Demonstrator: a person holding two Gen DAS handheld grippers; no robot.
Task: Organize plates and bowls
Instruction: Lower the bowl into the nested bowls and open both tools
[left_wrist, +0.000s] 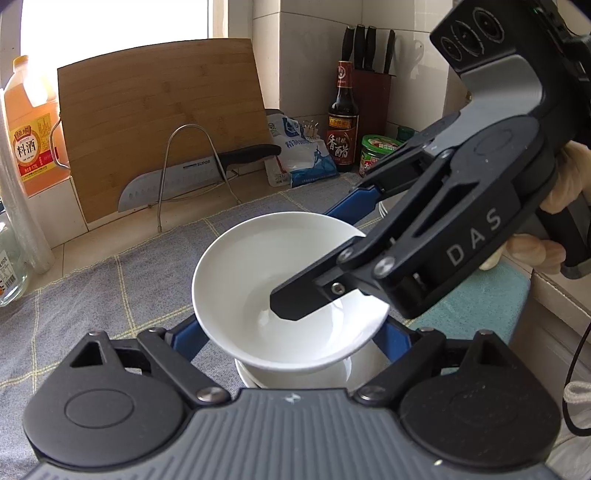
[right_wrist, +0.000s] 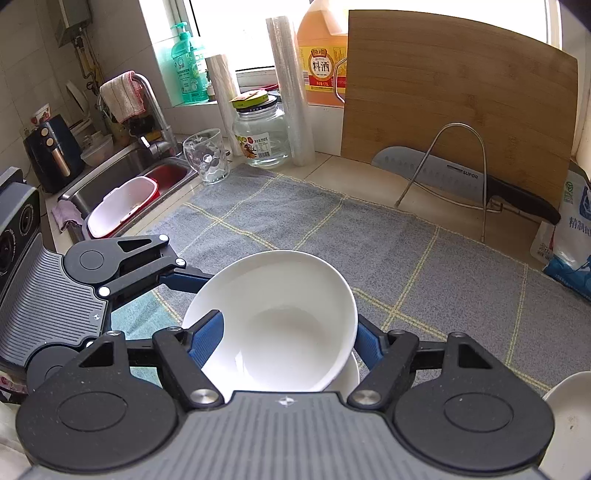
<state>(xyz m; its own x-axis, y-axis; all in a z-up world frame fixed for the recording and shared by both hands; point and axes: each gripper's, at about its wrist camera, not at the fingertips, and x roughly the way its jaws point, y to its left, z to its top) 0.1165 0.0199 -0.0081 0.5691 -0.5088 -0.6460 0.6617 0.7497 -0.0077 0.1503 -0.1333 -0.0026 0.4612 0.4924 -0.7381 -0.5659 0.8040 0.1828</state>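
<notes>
A white bowl (left_wrist: 258, 266) (right_wrist: 280, 325) hangs tilted just above a second white bowl (left_wrist: 295, 376) (right_wrist: 352, 373) on the grey checked cloth (right_wrist: 369, 240). My right gripper (left_wrist: 317, 254) (right_wrist: 288, 332) is shut on the tilted bowl. One of its fingers (right_wrist: 207, 339) lies inside the bowl and the other runs outside the wall. My left gripper (left_wrist: 291, 332) stands wide, with its blue fingers (left_wrist: 188, 339) on either side of the two bowls. The upper bowl's rim hides their tips, so any contact is hidden. In the right wrist view one left finger (right_wrist: 184, 279) passes behind the tilted bowl.
A bamboo cutting board (left_wrist: 159, 122) leans on the back wall, with a knife (left_wrist: 173, 181) in a wire rack. A vinegar bottle (left_wrist: 342, 122), salt bag (left_wrist: 303, 155) and knife block stand back right. The sink (right_wrist: 122, 184), a glass (right_wrist: 207, 155) and a jar are left. Another white dish (right_wrist: 569, 417) sits near right.
</notes>
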